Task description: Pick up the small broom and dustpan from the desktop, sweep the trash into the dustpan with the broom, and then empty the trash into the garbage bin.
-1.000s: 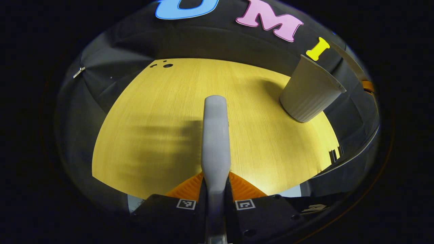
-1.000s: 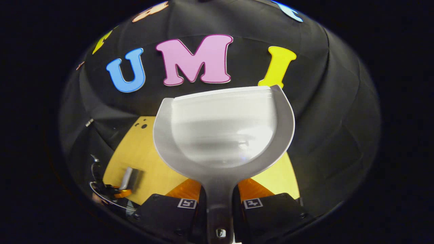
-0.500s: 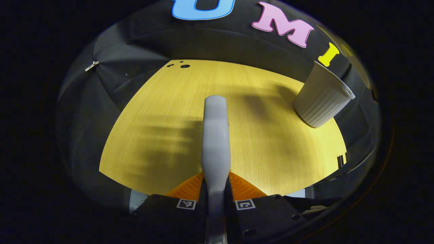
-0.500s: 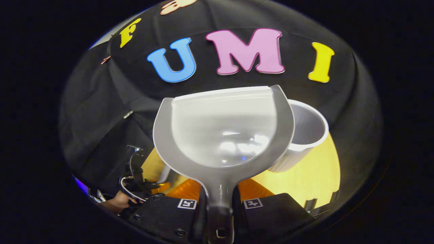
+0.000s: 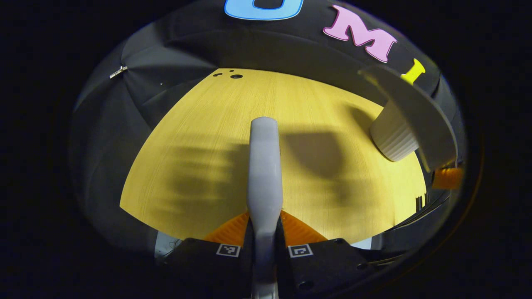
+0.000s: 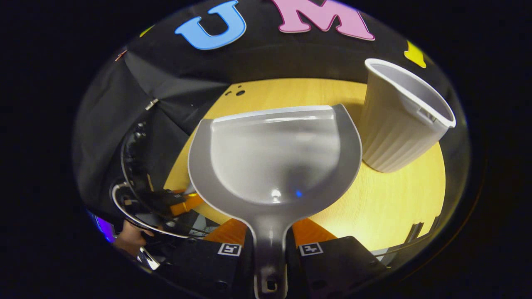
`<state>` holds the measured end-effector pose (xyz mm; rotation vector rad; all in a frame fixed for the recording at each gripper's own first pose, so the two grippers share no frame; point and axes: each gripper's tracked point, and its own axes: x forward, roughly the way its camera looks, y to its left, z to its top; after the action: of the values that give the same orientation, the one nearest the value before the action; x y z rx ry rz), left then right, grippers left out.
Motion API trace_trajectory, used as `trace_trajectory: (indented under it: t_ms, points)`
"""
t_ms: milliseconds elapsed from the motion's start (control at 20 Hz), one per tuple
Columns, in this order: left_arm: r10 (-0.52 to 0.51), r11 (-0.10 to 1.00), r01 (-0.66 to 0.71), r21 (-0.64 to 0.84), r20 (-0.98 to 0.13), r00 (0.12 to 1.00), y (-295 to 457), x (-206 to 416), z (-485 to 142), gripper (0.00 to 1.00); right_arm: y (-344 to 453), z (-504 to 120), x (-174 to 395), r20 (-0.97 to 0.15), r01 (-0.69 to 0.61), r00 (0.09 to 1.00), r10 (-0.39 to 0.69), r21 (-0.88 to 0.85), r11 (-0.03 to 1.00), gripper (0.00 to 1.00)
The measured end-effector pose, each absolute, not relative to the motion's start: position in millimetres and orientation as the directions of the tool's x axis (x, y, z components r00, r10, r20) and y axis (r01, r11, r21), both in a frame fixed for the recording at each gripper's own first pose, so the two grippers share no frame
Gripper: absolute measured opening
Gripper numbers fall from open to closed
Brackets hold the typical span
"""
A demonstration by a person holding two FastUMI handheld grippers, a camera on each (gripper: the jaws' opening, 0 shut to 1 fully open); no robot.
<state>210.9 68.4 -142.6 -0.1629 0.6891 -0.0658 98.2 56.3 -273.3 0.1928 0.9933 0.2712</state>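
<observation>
While you swung the right tongs (image 6: 269, 245) down and over, the pan (image 6: 274, 158) came to sit low by the bin (image 6: 399, 120), and now more of the table (image 6: 386, 203) shows under it. A moment ago the pan was up high against the wall. The right tongs are squeezed tight on the pan's handle, and the pan's scoop looks bare, with no trash I can see in it. The bin stands on the table just right of the pan, and I cannot tell if they touch. Your left tongs (image 5: 264, 232) are shut on the broom (image 5: 264, 166) handle, which pokes out over the table and has hardly moved. From that side, the pan (image 5: 415, 112) has slid in front of the bin (image 5: 392, 137). I think the dump is done or nearly done. Look in the bin before you put things down.
</observation>
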Motion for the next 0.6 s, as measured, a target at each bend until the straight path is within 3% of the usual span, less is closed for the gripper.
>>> trace_trajectory:
  t_ms: [250, 450, 500, 550, 600]
  points:
    - [-0.088, 0.989, -0.011, -0.149, -0.645, 0.759, 84, 247, -146, 0.28, 54, -332, 109, -0.853, -0.058, 0.446, 0.272, 0.276, 0.96, 0.35]
    - [-0.092, 0.992, 0.011, -0.125, -0.669, 0.737, 89, 270, -152, 0.28, 55, -355, 135, -0.854, -0.008, 0.463, 0.237, 0.263, 0.965, 0.36]
    - [-0.098, 0.992, 0.017, -0.125, -0.677, 0.73, 89, 276, -155, 0.28, 56, -359, 140, -0.854, 0.003, 0.464, 0.235, 0.266, 0.964, 0.44]
    - [-0.1, 0.992, 0.02, -0.123, -0.684, 0.722, 88, 280, -156, 0.28, 59, -368, 149, -0.858, 0.017, 0.459, 0.23, 0.267, 0.964, 0.36]
    - [-0.098, 0.993, 0.021, -0.119, -0.692, 0.716, 88, 285, -157, 0.28, 59, -376, 152, -0.864, 0.033, 0.45, 0.224, 0.267, 0.963, 0.37]
